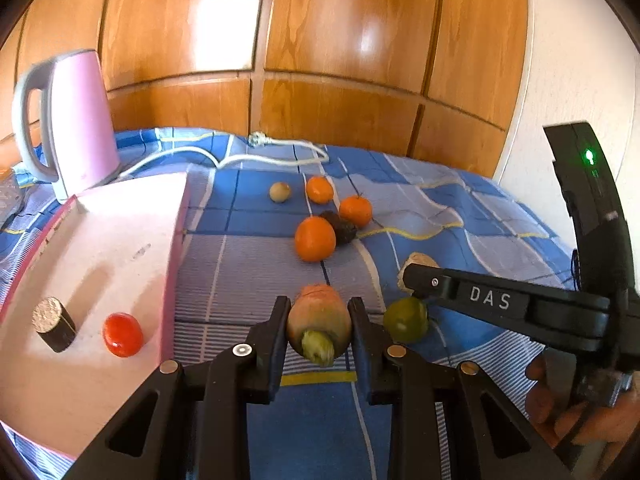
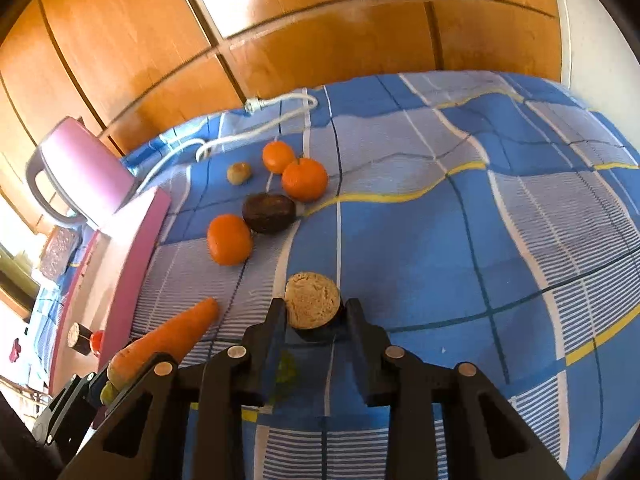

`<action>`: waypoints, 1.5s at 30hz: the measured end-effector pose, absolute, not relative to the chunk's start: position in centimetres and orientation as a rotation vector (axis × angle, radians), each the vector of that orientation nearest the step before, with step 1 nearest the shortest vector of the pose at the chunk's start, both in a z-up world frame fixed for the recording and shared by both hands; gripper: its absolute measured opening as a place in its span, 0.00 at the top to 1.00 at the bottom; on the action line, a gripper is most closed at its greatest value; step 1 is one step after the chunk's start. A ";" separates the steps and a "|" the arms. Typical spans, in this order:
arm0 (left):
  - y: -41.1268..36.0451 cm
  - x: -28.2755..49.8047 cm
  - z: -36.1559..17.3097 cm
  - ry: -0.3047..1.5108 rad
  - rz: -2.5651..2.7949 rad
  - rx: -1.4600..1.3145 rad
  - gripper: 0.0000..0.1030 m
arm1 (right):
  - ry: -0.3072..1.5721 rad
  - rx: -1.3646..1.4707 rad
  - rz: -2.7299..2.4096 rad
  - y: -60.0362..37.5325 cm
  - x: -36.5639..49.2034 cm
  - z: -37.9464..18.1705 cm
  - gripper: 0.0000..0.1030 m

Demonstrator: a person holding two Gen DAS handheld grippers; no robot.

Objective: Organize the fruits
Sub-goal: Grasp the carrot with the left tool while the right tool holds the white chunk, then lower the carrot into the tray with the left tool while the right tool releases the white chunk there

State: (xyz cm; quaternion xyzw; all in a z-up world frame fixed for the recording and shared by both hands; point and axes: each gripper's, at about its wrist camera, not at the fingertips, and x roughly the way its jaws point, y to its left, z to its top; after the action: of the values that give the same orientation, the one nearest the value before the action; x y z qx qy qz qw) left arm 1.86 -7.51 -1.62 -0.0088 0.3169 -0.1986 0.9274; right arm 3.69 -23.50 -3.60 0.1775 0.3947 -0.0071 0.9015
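My left gripper (image 1: 319,306) is shut on a carrot (image 1: 318,320), whose green stub end faces the camera. It hovers just right of the pink tray (image 1: 120,232), which holds a red tomato (image 1: 122,335) and a dark cylinder with a tan top (image 1: 55,325). My right gripper (image 2: 314,308) is shut on a similar dark-skinned piece with a tan cut face (image 2: 312,302), low over the blue cloth. In the left wrist view the right gripper (image 1: 408,276) reaches in from the right, beside a green fruit (image 1: 406,319). Three oranges (image 1: 315,239) lie beyond.
A dark lumpy fruit (image 2: 269,207) and a small beige ball (image 2: 239,173) lie among the oranges (image 2: 229,239). A pink kettle (image 1: 76,124) stands behind the tray, its white cord (image 1: 256,156) trailing along the back. Wooden wardrobe doors (image 1: 340,40) close off the far side.
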 end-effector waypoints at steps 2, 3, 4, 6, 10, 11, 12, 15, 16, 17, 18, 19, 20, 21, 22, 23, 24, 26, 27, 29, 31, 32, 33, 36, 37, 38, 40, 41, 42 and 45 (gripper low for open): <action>-7.0 1.6 -1.0 0.626 -0.404 -0.043 0.72 | 0.788 0.360 -0.009 -23.4 3.3 -3.1 0.71; -6.6 1.6 -0.6 0.615 -0.400 -0.059 0.72 | 0.778 0.357 -0.006 -23.3 3.2 -2.9 0.71; -6.3 1.6 -0.3 0.605 -0.398 -0.072 0.72 | 0.765 0.353 0.000 -23.2 3.1 -2.6 0.71; -5.6 1.6 0.4 0.583 -0.393 -0.103 0.72 | 0.743 0.332 0.019 -22.7 2.9 -2.1 0.71; -4.2 1.3 1.5 0.556 -0.380 -0.153 0.72 | 0.714 0.276 0.063 -21.0 2.6 -1.3 0.71; -3.8 1.2 1.9 0.545 -0.371 -0.163 0.72 | 0.710 0.272 0.079 -20.7 2.5 -1.1 0.71; -3.4 1.0 2.2 0.532 -0.359 -0.171 0.72 | 0.706 0.268 0.090 -20.3 2.5 -0.9 0.71; -2.0 0.2 3.5 0.466 -0.296 -0.176 0.72 | 0.703 0.263 0.118 -19.3 2.5 -0.6 0.71; -1.3 -0.1 4.0 0.444 -0.268 -0.184 0.72 | 0.703 0.264 0.132 -18.8 2.5 -0.4 0.71; -0.8 -0.2 4.3 0.432 -0.244 -0.189 0.72 | 0.702 0.262 0.146 -18.2 2.6 -0.2 0.71; -0.3 -0.3 4.5 0.421 -0.213 -0.192 0.72 | 0.700 0.259 0.162 -17.7 2.6 0.0 0.71; 0.5 -0.4 4.8 0.409 -0.173 -0.198 0.72 | 0.698 0.254 0.181 -17.0 2.7 0.3 0.71; 1.1 -0.4 4.9 0.404 -0.142 -0.205 0.72 | 0.695 0.247 0.198 -16.3 2.8 0.6 0.71; 1.7 -0.3 5.0 0.403 -0.102 -0.210 0.72 | 0.691 0.238 0.222 -15.3 3.0 1.0 0.71; 2.4 -0.3 5.0 0.405 -0.051 -0.217 0.72 | 0.690 0.235 0.237 -14.8 3.0 1.2 0.71; 3.3 -0.1 4.9 0.410 -0.006 -0.233 0.72 | 0.690 0.227 0.260 -13.9 3.3 1.6 0.71; 4.3 0.1 4.7 0.419 0.041 -0.254 0.72 | 0.689 0.221 0.277 -13.2 3.5 1.8 0.71; 5.7 0.4 4.1 0.442 0.108 -0.282 0.72 | 0.692 0.202 0.316 -11.4 3.9 2.3 0.71; 6.6 0.6 3.7 0.460 0.142 -0.299 0.72 | 0.695 0.196 0.332 -10.7 4.1 2.5 0.71; 7.8 0.9 2.9 0.489 0.190 -0.329 0.72 | 0.706 0.186 0.369 -9.2 4.8 2.6 0.71; 9.0 1.3 2.0 0.525 0.210 -0.382 0.70 | 0.716 0.179 0.398 -7.7 5.4 2.7 0.71; 9.3 1.3 1.8 0.533 0.225 -0.396 0.70 | 0.722 0.180 0.408 -7.3 5.7 2.7 0.70; 9.6 1.2 1.6 0.534 0.235 -0.406 0.68 | 0.728 0.183 0.417 -6.9 6.0 2.7 0.70; 9.8 0.8 1.6 0.506 0.240 -0.413 0.52 | 0.732 0.180 0.438 -5.7 6.5 2.8 0.68; 9.7 0.5 1.6 0.496 0.240 -0.413 0.50 | 0.733 0.177 0.440 -5.5 6.5 2.8 0.67; 9.7 0.4 1.6 0.490 0.244 -0.412 0.50 | 0.734 0.176 0.441 -5.3 6.5 2.8 0.66; 9.6 0.3 1.8 0.489 0.238 -0.416 0.49 | 0.737 0.182 0.437 -5.4 6.5 2.6 0.65; 9.7 0.4 1.8 0.492 0.241 -0.414 0.49 | 0.742 0.184 0.433 -5.5 6.5 2.5 0.65; 9.7 0.4 1.8 0.493 0.242 -0.417 0.47 | 0.745 0.187 0.430 -5.7 6.5 2.5 0.65; 9.7 0.4 1.8 0.488 0.244 -0.425 0.41 | 0.760 0.182 0.411 -6.3 6.1 2.0 0.65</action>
State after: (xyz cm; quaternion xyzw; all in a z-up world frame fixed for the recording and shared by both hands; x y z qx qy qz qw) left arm 0.45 9.70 1.79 -0.2083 0.2392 0.1198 0.9408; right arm 6.07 -6.30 2.03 0.0881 0.3677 0.1989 0.9041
